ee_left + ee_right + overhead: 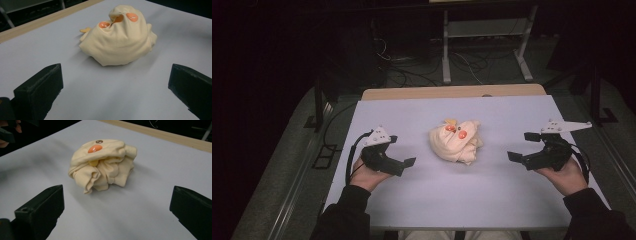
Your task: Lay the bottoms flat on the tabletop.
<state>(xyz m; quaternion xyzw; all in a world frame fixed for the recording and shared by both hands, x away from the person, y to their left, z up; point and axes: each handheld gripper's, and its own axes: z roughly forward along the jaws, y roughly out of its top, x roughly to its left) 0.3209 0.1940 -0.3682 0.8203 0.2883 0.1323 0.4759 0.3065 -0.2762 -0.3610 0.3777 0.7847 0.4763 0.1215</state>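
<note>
A crumpled cream-yellow garment [455,142] with orange patches lies bunched in the middle of the pale table [452,185]. My left gripper [401,150] sits to its left, open, jaws wide apart and pointing at it. My right gripper [523,146] rests to its right, also open, aimed at the pile. In the left gripper view the garment [117,40] lies ahead of the gripper [115,87], apart from both jaws. The right gripper view shows the garment [102,167] folded and rumpled, with one orange patch on top, well beyond the gripper [117,210].
The table has a wooden strip [452,92] along its far edge. Behind it stand a metal frame [484,45] and loose cables [412,70] on a dark floor. A person's hands and dark sleeves come in from the bottom.
</note>
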